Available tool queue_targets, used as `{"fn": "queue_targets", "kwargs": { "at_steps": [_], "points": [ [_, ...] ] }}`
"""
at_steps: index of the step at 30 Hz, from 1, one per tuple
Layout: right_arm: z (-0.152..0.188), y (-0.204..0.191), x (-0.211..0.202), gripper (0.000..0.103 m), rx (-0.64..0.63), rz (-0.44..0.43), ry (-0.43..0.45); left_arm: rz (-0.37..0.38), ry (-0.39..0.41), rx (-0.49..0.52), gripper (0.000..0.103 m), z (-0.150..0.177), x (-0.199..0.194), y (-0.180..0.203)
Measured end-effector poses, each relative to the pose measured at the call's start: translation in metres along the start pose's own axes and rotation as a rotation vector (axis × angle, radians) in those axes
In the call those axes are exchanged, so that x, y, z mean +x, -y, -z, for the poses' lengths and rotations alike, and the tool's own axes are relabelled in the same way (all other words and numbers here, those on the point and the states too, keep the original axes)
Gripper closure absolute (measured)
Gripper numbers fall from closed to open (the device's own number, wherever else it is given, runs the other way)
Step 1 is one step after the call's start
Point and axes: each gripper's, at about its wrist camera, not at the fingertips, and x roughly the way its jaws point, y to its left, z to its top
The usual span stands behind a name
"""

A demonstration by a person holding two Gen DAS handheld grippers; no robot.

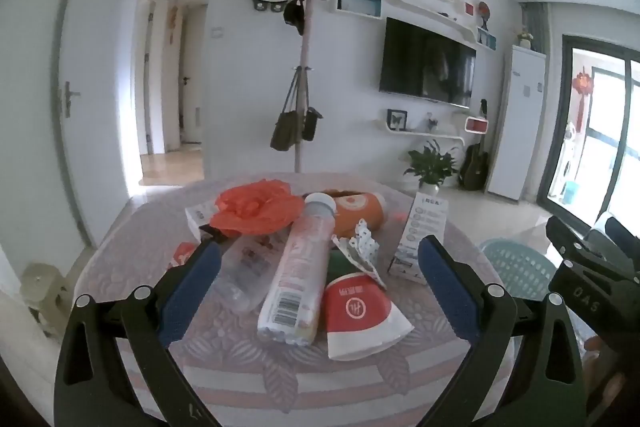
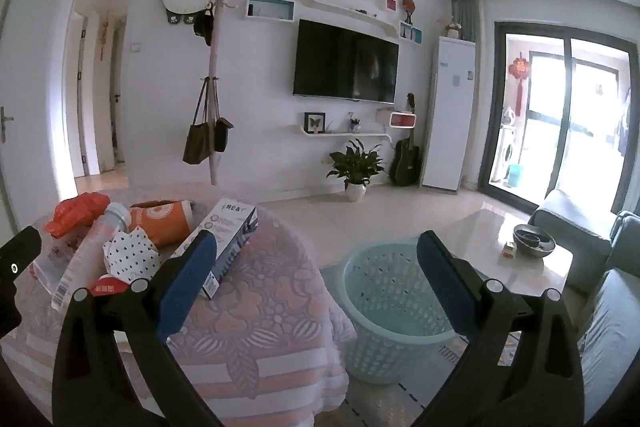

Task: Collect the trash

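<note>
Over the desk (image 1: 328, 383), trash lies heaped mid-top.
Left gripper (image 1: 320, 283) gapes, holding nothing, above the bottle (image 1: 296, 279); right gripper (image 2: 316, 283) gapes past the desk edge, over the basket (image 2: 394, 311) on the floor.

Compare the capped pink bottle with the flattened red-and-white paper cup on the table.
The pink bottle is long, translucent and keeps its round shape; the paper cup is short, opaque and crushed flat. The bottle has a white cap at its far end and a barcode label near the camera; the cup shows a red band with a round white logo. The bottle leans over other trash; the cup lies on the tablecloth. Both lie between the open left tongs, ungrasped.
</note>
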Motion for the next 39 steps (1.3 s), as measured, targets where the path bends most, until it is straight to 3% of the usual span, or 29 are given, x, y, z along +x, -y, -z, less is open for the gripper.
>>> {"fn": "queue_targets", "kwargs": {
  "at_steps": [39],
  "points": [
    [0.0009,0.0043,0.0081,0.008,0.013,-0.011,-0.037,-0.040,-0.024,0.015,0.007,0.0039,0.0031,0.0008]
  ]
}}
